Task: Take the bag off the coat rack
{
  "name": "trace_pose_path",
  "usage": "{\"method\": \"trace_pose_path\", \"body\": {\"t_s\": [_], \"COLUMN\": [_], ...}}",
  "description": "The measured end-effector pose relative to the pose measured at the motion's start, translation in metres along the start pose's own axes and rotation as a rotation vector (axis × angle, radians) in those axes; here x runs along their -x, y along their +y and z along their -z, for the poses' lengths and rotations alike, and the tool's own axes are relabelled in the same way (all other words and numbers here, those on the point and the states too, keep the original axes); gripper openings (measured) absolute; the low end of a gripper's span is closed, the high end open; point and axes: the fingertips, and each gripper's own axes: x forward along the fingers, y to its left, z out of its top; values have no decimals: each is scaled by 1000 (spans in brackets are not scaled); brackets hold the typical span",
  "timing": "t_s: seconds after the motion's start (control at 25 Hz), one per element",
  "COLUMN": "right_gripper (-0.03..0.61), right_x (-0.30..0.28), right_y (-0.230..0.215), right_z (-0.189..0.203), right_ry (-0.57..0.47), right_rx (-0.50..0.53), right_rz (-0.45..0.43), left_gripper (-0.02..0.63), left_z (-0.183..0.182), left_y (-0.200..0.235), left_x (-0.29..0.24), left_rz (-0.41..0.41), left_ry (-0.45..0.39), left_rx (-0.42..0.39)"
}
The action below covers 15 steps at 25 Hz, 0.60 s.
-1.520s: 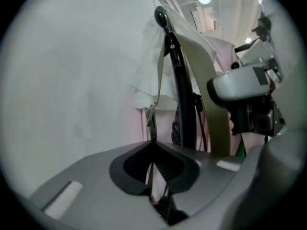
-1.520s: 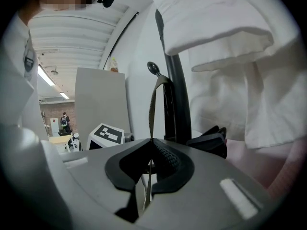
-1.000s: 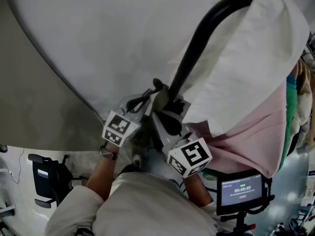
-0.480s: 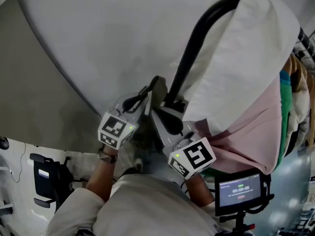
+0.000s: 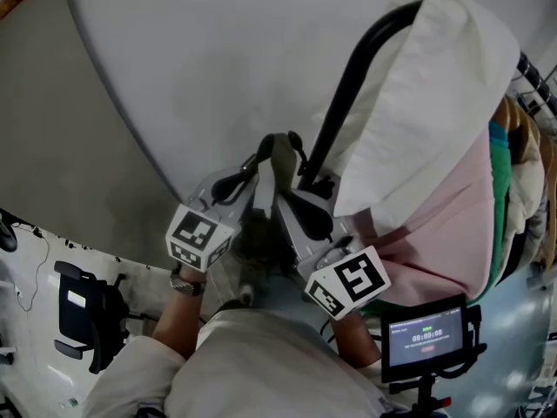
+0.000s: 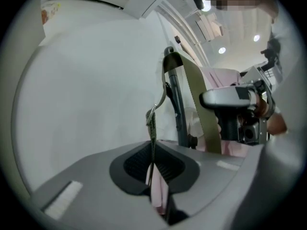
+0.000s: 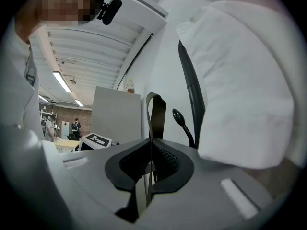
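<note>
Olive webbing, the bag strap (image 5: 280, 151) stands at centre, with the coat rack (image 5: 348, 77) at its 1 o'clock. Both the left gripper (image 6: 152, 169) and right gripper (image 7: 149, 164) are clamped on it. It looks soft, light and likely to swing, so the strap is the sound hold. The bag's body is hidden.

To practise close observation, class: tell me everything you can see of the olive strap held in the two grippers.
The olive strap is flat, woven-looking webbing. It rises in a narrow loop, folded over at the top, beside the black coat rack pole. The right gripper is shut on one run of it; the left gripper is shut on a thinner, edge-on run below a metal ring.
</note>
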Motion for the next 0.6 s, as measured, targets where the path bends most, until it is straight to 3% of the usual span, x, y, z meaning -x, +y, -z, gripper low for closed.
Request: {"method": "trace_pose_path", "body": {"t_s": [0.32, 0.6], "right_gripper": [8, 8], "right_x": [-9, 6], "right_y": [9, 6], "right_z": [-13, -14], "right_ry": [-14, -22], "right_rx": [24, 13], "right_rz": [-29, -28], "left_gripper": [14, 14], "left_z": [-16, -22], "left_y": [17, 4], "left_x": [40, 60], "left_rz": [-79, -99], "left_ry": [-29, -51], "left_rx": [6, 8]}}
